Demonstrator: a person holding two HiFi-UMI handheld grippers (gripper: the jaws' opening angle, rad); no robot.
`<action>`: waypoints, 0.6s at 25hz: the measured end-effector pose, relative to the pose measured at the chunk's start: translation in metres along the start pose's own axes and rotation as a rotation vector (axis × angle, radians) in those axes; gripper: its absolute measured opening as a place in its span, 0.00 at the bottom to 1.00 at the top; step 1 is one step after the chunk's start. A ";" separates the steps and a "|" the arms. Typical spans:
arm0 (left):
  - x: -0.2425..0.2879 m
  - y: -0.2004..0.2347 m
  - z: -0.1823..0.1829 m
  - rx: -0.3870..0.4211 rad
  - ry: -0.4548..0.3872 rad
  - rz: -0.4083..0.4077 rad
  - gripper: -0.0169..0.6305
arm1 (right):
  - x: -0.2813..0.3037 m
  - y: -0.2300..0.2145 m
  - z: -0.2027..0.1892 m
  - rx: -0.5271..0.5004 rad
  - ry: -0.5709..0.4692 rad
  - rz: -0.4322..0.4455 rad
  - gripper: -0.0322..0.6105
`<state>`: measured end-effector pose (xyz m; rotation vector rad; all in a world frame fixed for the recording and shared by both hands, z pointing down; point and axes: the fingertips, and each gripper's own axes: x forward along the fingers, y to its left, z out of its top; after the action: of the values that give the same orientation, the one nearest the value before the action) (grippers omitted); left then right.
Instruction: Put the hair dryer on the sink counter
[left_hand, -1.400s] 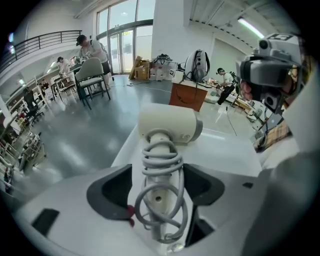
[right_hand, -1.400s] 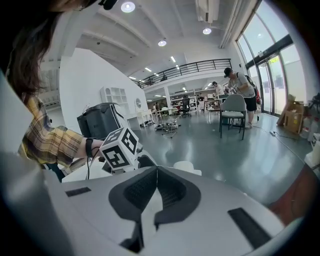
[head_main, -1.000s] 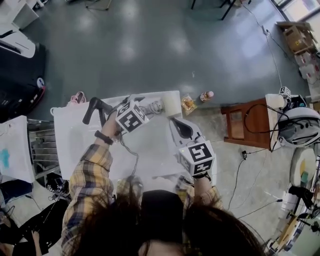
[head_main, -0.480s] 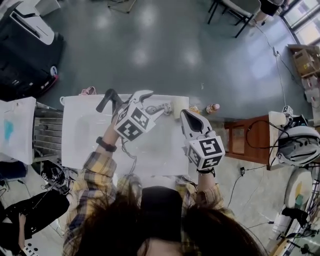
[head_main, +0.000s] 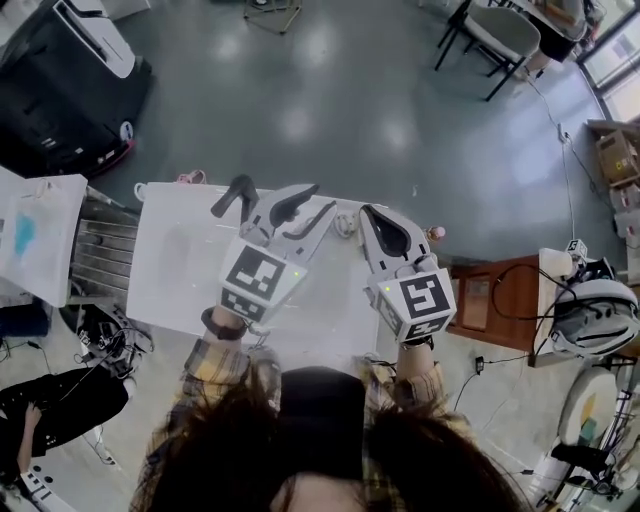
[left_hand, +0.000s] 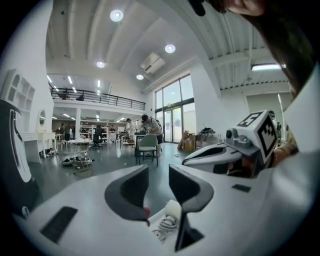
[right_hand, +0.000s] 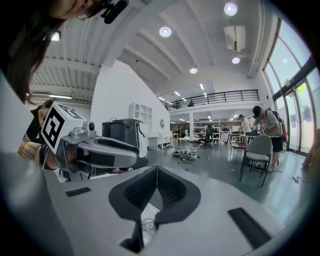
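The white hair dryer (head_main: 345, 224) lies with its coiled cord on the far right part of the white sink counter (head_main: 170, 285). It shows low between the jaws in the left gripper view (left_hand: 168, 221) and the right gripper view (right_hand: 147, 224). My left gripper (head_main: 318, 200) is raised above the counter, apart from the dryer. Its jaws have just been closing, but a gap remains and nothing is between them (left_hand: 158, 176). My right gripper (head_main: 370, 214) hangs beside it, shut on nothing, its pads touching (right_hand: 157, 172).
A black faucet (head_main: 237, 195) stands at the counter's far edge, left of the grippers. A small bottle (head_main: 436, 233) and a wooden stool (head_main: 492, 298) are on the right. A metal rack (head_main: 103, 250) is left of the counter, with a black machine (head_main: 62, 85) beyond it.
Both grippers have risen from the counter toward the head camera, away from the hair dryer. The left jaws have narrowed from wide open. The dryer stays on the counter.
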<state>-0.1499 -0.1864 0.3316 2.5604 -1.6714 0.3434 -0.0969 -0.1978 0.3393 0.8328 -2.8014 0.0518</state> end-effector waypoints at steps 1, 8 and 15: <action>-0.005 0.001 0.004 -0.004 -0.019 0.021 0.23 | 0.000 0.003 0.005 -0.006 -0.009 0.010 0.07; -0.033 0.006 0.025 -0.041 -0.145 0.170 0.10 | 0.003 0.016 0.023 -0.050 -0.040 0.054 0.07; -0.049 0.000 0.031 -0.124 -0.178 0.174 0.05 | 0.006 0.034 0.037 -0.095 -0.066 0.088 0.07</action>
<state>-0.1640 -0.1477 0.2909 2.4253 -1.9149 0.0179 -0.1274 -0.1760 0.3051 0.7014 -2.8754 -0.0951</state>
